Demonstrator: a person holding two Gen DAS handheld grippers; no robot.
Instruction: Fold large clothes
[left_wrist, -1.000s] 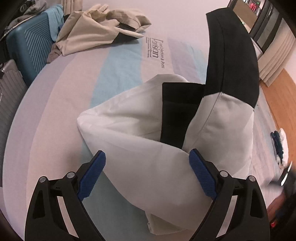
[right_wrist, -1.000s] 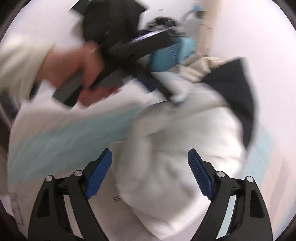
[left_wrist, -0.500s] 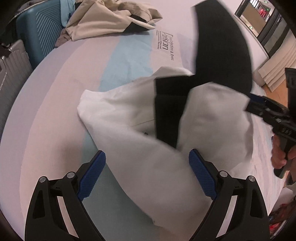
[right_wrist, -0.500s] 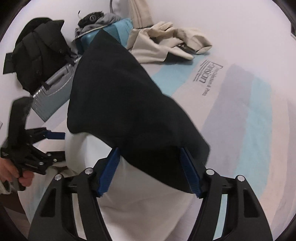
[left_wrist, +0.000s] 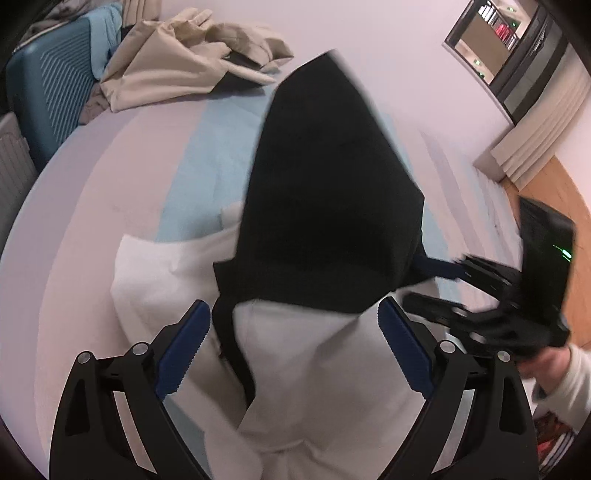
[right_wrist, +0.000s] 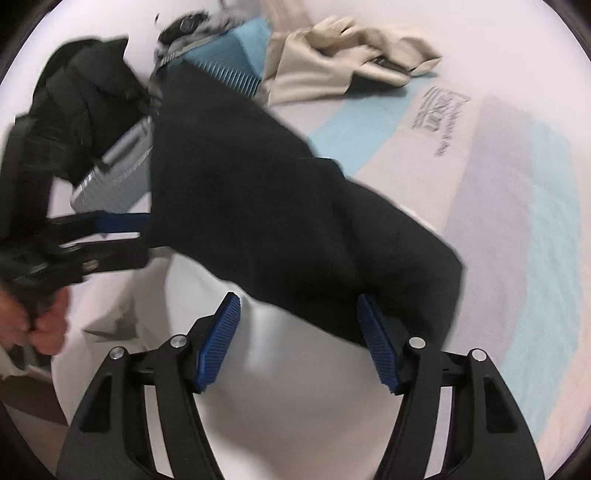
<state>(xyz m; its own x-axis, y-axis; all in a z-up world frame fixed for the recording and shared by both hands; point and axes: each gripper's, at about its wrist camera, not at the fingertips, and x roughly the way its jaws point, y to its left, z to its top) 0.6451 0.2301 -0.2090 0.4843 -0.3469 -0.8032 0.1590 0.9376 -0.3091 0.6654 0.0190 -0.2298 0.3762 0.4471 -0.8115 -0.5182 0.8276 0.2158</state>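
1. White-and-black garment (left_wrist: 317, 369) lies heaped on the bed (left_wrist: 110, 206), its black part (right_wrist: 280, 206) raised over the white.
2. Left tool (left_wrist: 291, 350): jaws wide apart, white cloth between, pads not pressing.
3. Right tool (right_wrist: 299, 336): jaws have just been closing; black cloth edge between them, grip unclear.
4. Beige garment (left_wrist: 192, 55) far left on bed.

Striped mattress (left_wrist: 110, 192), wood floor (left_wrist: 546, 192), curtains (left_wrist: 532, 147)
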